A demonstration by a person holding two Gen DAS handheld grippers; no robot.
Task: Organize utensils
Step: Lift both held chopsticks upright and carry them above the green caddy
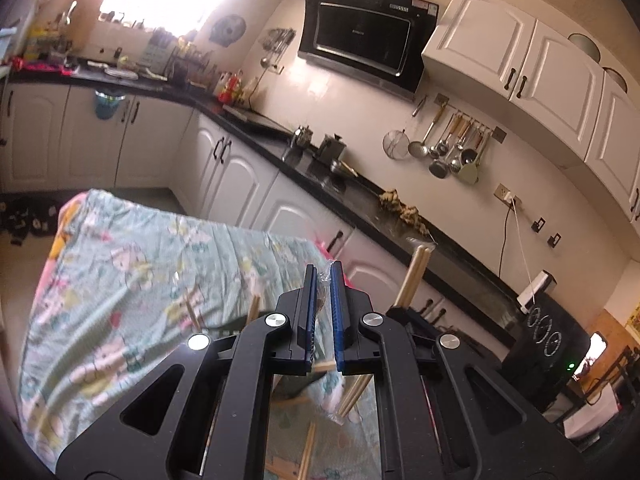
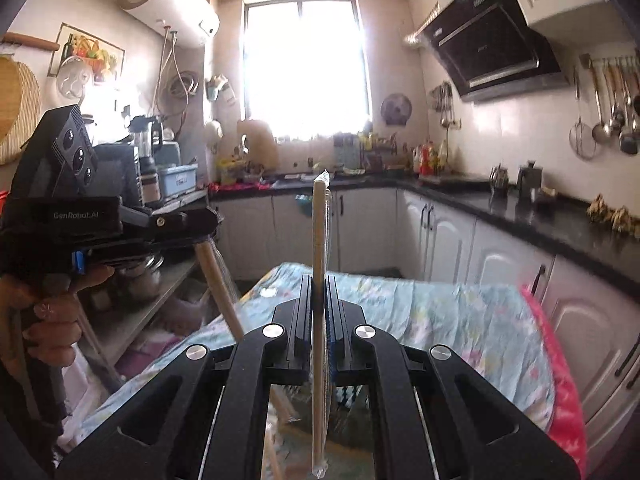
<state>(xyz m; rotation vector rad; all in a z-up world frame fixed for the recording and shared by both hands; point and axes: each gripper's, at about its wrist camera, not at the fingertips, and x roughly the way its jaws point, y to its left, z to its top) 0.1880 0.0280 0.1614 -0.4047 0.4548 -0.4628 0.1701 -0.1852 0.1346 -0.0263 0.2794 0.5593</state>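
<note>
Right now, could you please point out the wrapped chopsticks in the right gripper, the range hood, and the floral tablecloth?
wrapped chopsticks (image 2: 320, 232): right wrist view, upper shaft.
right gripper (image 2: 319, 292): right wrist view, between fingertips.
range hood (image 1: 362, 36): left wrist view, glass front.
floral tablecloth (image 1: 132, 264): left wrist view, bare top.

The wrapped chopsticks (image 2: 320, 280) are standing upright between the right gripper's (image 2: 319, 300) fingers (image 2: 305, 308), rising past their tips. The cloth-covered table (image 2: 440, 312) is lying below and ahead of them. The left gripper (image 2: 120, 228) is sitting left of them, gripping another pair of chopsticks (image 2: 218, 284).
</note>
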